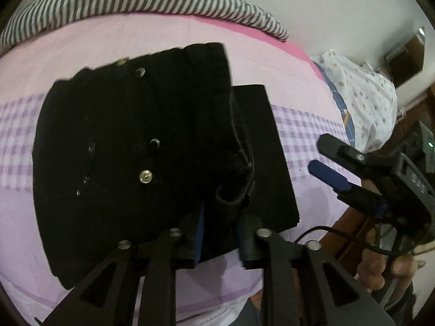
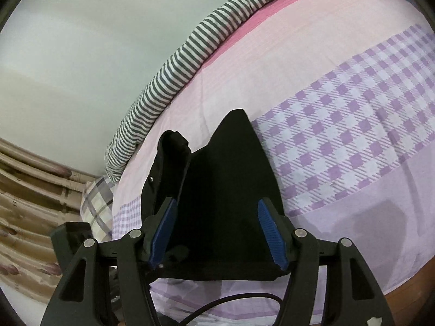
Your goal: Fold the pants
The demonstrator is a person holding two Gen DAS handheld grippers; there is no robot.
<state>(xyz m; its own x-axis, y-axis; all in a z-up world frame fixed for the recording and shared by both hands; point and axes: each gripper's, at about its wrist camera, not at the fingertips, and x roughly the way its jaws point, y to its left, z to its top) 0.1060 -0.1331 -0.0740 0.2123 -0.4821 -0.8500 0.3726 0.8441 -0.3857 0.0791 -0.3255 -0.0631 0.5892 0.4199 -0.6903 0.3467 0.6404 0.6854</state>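
Note:
Black pants (image 1: pixel 122 135) lie folded on the bed, their brass buttons facing up. My left gripper (image 1: pixel 220 226) is at their near edge, and its blue pads close on a thick rolled fold of the cloth. In the right wrist view that part of the pants (image 2: pixel 223 190) stands lifted at the left. My right gripper (image 1: pixel 318 153) hovers to the right of the pants over the sheet. Its fingers are spread with nothing between them. In its own view the right gripper (image 2: pixel 217 203) frames the flat right half of the pants without touching it.
The bed sheet (image 2: pixel 353 135) is pink with purple checks. A grey-and-white striped cloth (image 1: pixel 136 0) runs along the wall at the far side. A white dotted bundle (image 1: pixel 361 95) sits at the right end. A plaid pillow (image 2: pixel 95 198) and a curtain (image 2: pixel 27 203) are on the left.

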